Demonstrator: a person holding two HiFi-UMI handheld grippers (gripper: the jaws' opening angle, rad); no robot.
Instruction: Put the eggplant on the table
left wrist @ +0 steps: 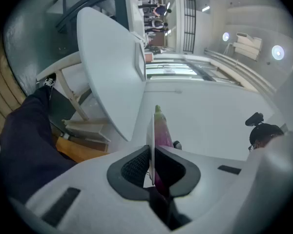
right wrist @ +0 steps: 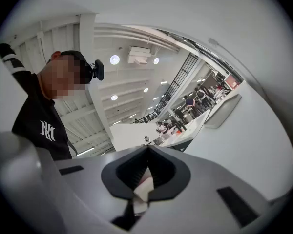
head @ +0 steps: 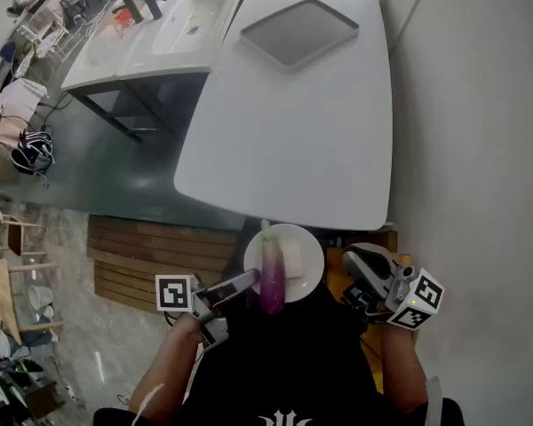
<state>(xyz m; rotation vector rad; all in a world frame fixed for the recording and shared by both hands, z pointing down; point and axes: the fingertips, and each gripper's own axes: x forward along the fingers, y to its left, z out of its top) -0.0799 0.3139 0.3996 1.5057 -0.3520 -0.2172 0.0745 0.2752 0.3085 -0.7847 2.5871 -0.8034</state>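
Note:
A purple eggplant (head: 273, 278) with a green stem lies on a round white plate (head: 307, 245), beside a pale block. The plate hangs in the air just short of the white table's (head: 293, 131) near edge, close to the person's body. My left gripper (head: 249, 280) is shut on the plate's left rim. In the left gripper view the plate (left wrist: 151, 128) shows edge-on between the jaws, with the eggplant (left wrist: 162, 128) on its right side and my left gripper (left wrist: 152, 150) clamped on it. To the plate's right my right gripper (head: 354, 256) is shut and empty; in its own view the right gripper (right wrist: 147, 147) has its jaws together.
A grey tray (head: 299, 32) sits at the table's far end, also seen as a tray (right wrist: 222, 111) in the right gripper view. White sink units (head: 173, 25) stand at the far left. A wooden pallet (head: 151, 256) lies on the floor at the left. A pale wall (head: 480, 149) runs along the right.

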